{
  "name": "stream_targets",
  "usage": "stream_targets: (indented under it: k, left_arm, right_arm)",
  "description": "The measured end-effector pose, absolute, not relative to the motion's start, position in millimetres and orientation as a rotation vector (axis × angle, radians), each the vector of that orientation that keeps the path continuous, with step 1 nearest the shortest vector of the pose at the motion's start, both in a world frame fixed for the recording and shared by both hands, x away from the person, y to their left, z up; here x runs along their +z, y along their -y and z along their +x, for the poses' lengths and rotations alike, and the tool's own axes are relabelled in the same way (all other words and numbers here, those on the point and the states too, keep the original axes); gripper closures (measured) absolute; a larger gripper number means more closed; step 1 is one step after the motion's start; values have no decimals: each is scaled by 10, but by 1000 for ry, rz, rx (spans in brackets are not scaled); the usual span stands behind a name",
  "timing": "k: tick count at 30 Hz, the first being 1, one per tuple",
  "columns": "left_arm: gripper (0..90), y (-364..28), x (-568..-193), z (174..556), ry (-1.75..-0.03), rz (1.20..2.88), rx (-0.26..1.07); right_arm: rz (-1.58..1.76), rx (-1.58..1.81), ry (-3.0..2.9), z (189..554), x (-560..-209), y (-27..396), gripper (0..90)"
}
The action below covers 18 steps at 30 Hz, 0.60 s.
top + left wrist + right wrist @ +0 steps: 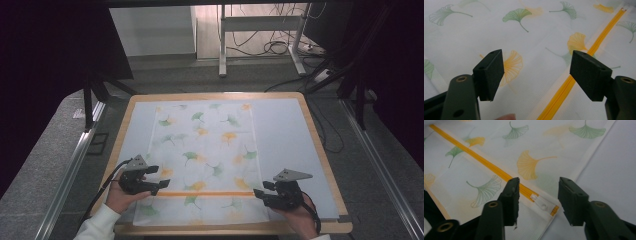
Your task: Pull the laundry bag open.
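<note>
Over ginkgo-print cloth (205,160): left gripper (159,184) jaws wide, empty; right gripper (258,191) jaws parted, empty

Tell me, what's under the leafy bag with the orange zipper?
The leafy bag lies flat on a pale blue mat, which covers a wooden table. Whatever is inside the bag or directly beneath it is hidden.

Both hands come in from the bottom edge, each wrapped around a claw. The left hand (121,196), white sleeve showing, holds the left claw (161,176) pointing toward the right one, jaws spread wide with nothing between them. The right hand (298,216) holds the right claw (260,190) pointing back toward the left, jaws also parted and empty.
</note>
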State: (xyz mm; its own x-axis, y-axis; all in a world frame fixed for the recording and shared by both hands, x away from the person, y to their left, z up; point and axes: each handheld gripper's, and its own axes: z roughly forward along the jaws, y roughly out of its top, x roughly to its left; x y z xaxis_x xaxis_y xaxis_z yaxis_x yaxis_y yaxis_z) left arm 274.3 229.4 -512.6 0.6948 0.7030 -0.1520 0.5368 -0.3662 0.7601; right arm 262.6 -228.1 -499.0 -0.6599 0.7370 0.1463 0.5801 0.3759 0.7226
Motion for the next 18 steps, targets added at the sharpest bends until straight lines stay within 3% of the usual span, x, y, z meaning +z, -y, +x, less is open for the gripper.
stream_targets:
  k: [11,18]
  left_arm:
    - [286,-2117,-5086,2752,-893,2080,247]
    - [288,-1923,-5089,2750,-837,2121,237]
  right_arm:
    - [1162,1131,-2511,2557,-5015,2322,838]
    - [1165,1107,-2549,2524,-5063,2313,888]
